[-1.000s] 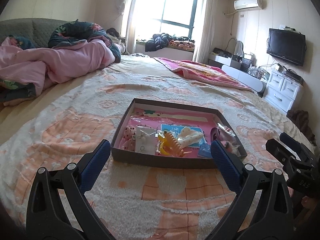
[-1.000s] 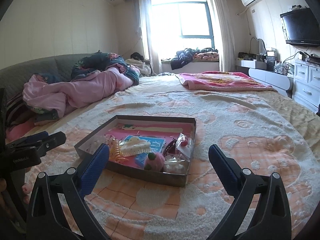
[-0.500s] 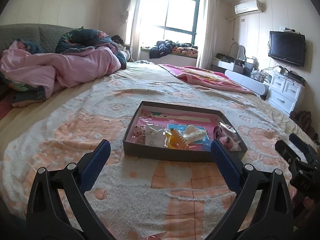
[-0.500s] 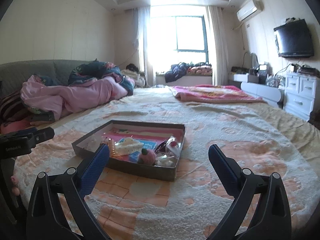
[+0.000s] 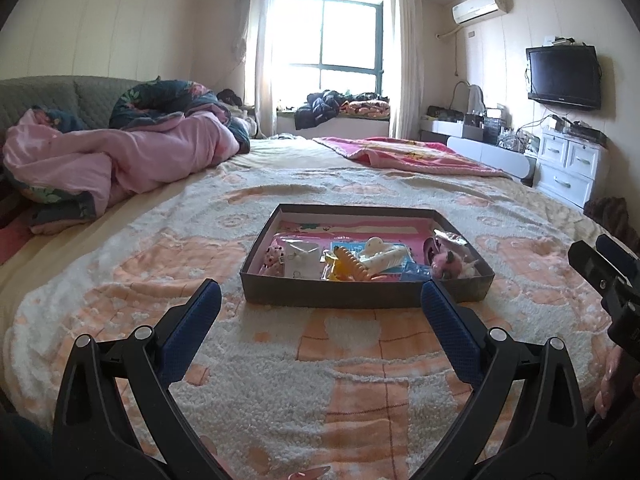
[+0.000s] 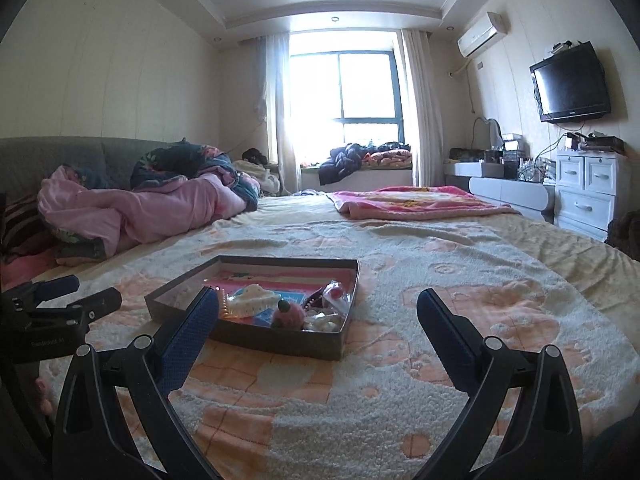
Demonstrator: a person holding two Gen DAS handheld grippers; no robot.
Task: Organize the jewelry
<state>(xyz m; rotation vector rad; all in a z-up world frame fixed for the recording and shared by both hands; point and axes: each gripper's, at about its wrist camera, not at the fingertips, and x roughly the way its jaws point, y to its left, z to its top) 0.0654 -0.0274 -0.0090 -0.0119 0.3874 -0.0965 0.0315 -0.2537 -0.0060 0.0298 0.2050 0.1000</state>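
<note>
Left jaws: spread wide and empty; nothing is held between the blue pads of the left gripper [image 5: 320, 312].
Right jaws: also spread wide and empty on the right gripper [image 6: 318, 316].
Position of the grippers: both are held over the bedspread [image 5: 280, 380], on the near side of the box, not touching it.
Task's thing: the jewelry lies in a shallow dark cardboard box [image 5: 360, 294] that rests flat on the bedspread, in front of the left gripper and slightly to the left of the right one.
Contents seen: an orange hair claw [image 5: 352, 266], a cream hair claw [image 5: 382, 254], a small white card with earrings [image 5: 302, 258], a pink fluffy ornament [image 5: 446, 260] and some clear little bags at the right end. Finer pieces cannot be told apart.
What is changed: compared with one second ago, both cameras are drawn back and tilted up; the box is seen smaller and farther, and more of the room is shown. The box and its contents are not moved.
Meaning for the task: it is judged that no item is picked at this moment; sorting is either not begun or paused, and a new approach to the box is needed.
Surroundings: a pink quilt [image 5: 120, 160] is heaped at the left.
</note>
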